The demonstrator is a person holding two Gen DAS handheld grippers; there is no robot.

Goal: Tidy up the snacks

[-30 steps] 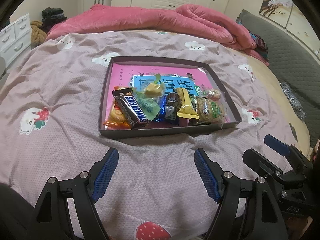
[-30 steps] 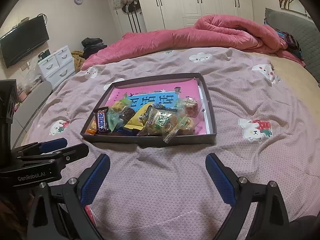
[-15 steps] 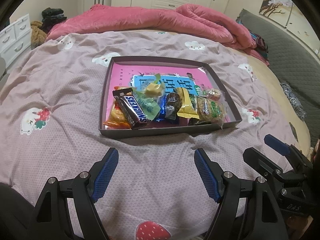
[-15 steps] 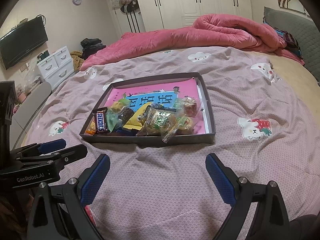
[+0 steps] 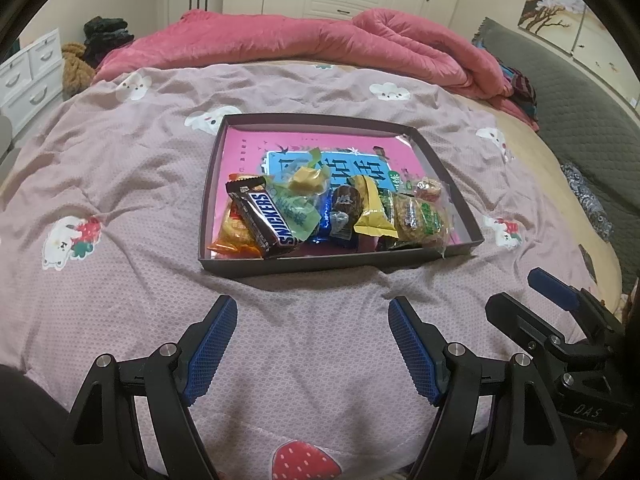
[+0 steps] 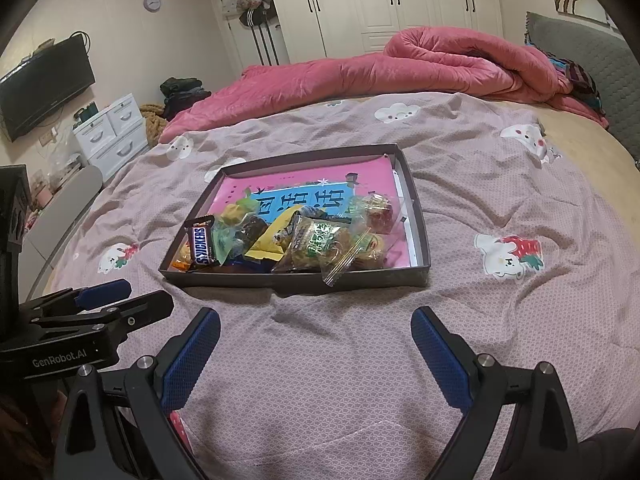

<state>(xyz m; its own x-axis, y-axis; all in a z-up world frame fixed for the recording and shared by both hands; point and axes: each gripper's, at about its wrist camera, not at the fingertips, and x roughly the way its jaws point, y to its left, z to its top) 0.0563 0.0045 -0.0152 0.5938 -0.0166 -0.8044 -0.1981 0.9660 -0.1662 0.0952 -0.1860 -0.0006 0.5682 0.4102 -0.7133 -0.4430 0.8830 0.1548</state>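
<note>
Inside shallow rectangular tray point(image 5: 424, 254), crinkly wrappers point(image 5: 304, 210)

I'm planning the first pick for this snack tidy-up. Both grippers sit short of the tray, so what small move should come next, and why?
Probably ease the left gripper forward toward the Snickers bar. Both grippers are open and empty over the bedspread, the right gripper too. All snacks lie heaped at the near end of the tray, and the bar rests on top at the left, unobstructed.
</note>
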